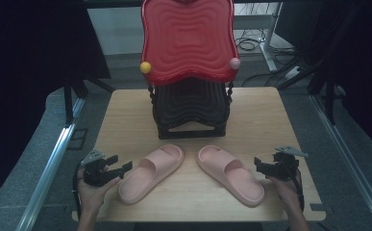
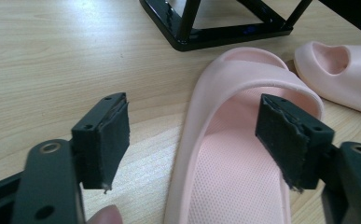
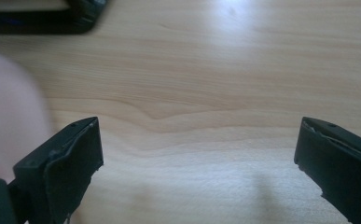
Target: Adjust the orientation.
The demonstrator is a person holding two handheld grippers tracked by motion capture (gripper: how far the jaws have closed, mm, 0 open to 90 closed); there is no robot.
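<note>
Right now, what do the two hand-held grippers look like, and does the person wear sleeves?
Both the left gripper and the right gripper are black, angular metal tools. Each carries a grey three-cornered plate on top. Their fingers end in flat black rubber-like pads with frayed edges, fixed by small screws. A dark cable trails from each. The forearms are bare; no sleeves show.

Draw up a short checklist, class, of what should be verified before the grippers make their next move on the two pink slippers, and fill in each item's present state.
1. Left gripper jaws stand open: ok.
2. Right gripper jaws stand open, bare table between them: ok.
3. Left slipper lies between the left jaws, whose pads do not press on it: ok.
4. Right slipper lies flat, apart from the right gripper: ok.
5. The slippers do not touch each other: ok.
6. Free slot in the black rack under the red tray: cannot tell.
</note>
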